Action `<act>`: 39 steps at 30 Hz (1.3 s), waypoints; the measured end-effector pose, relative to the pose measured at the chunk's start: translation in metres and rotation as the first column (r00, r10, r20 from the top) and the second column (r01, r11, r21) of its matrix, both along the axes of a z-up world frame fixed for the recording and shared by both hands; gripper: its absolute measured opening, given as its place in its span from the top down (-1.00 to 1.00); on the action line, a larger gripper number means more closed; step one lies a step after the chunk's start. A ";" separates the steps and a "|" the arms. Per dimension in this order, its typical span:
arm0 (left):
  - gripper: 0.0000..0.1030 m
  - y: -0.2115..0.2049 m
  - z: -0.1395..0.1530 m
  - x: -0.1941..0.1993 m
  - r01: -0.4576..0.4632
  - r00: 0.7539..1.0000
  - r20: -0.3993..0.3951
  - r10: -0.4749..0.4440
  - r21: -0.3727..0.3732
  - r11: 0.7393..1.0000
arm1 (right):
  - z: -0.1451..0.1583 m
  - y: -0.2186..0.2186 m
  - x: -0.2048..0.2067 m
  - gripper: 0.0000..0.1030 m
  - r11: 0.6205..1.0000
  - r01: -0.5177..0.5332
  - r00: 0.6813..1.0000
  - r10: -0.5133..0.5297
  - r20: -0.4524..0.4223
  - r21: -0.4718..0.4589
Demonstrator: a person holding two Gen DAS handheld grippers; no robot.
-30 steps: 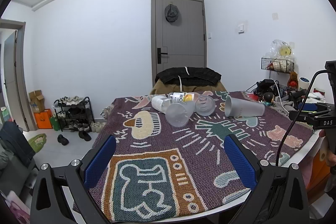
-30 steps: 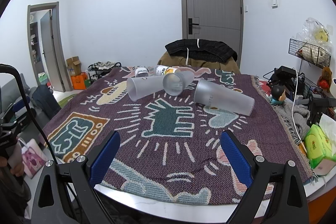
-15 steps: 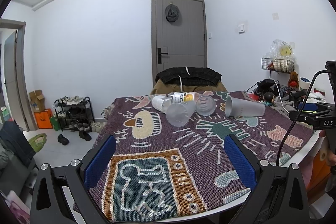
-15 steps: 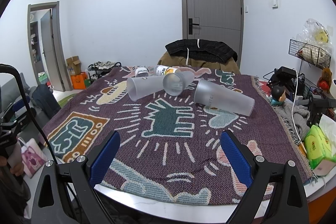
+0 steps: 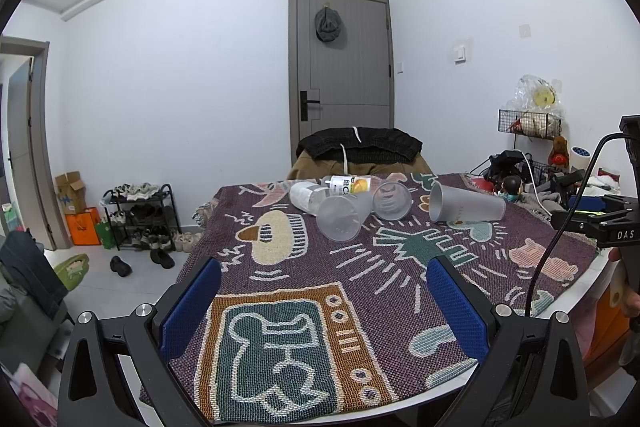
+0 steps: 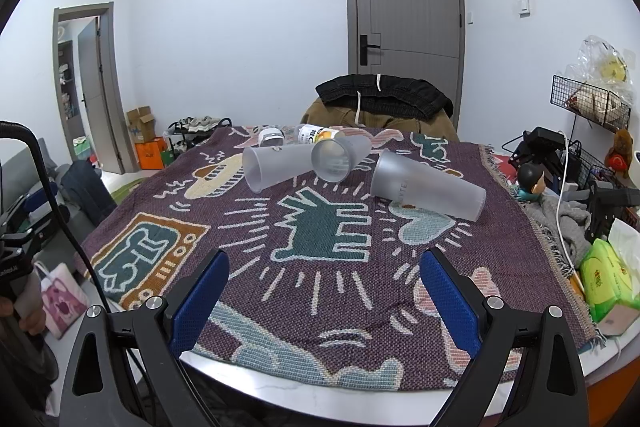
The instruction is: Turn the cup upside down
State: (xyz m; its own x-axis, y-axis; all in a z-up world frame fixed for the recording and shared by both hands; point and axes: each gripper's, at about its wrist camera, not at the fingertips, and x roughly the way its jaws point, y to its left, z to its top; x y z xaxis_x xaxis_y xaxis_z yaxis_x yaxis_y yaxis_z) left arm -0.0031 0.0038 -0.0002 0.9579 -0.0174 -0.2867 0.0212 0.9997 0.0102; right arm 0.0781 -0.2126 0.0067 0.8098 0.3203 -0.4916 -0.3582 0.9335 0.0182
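Both tongs released, left tongs [image 5: 323, 301] and right tongs [image 6: 324, 293] above the table [image 6: 400, 401] edge, three cups [image 6: 426, 185] lying far ahead

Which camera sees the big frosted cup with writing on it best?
The right wrist view: the big frosted cup lies on its side, close, lettering visible. The left wrist view shows it smaller, farther off, mouth pointing left.

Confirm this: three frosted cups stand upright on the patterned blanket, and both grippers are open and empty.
Not quite. The three frosted cups lie on their sides, as the right wrist view shows. They are on the patterned blanket, and both grippers are open and empty.
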 end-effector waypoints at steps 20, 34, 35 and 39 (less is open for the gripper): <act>-0.99 0.004 -0.003 -0.001 -0.001 1.000 -0.001 0.001 -0.001 1.000 | 0.002 -0.002 -0.001 -0.87 1.000 0.001 1.000 -0.001 0.003 -0.006; -0.99 0.019 -0.005 0.009 -0.039 0.999 -0.008 0.039 -0.001 0.999 | 0.010 0.014 0.016 -0.87 0.999 -0.020 0.999 0.021 0.037 -0.035; -0.99 0.021 -0.005 0.011 -0.046 0.999 -0.007 0.046 -0.002 0.999 | 0.012 0.016 0.019 -0.87 0.999 -0.023 0.999 0.025 0.038 -0.034; -0.99 0.031 -0.003 0.018 -0.071 0.997 0.003 0.071 -0.013 0.997 | 0.017 0.022 0.035 -0.87 0.999 -0.018 0.999 0.020 0.044 -0.046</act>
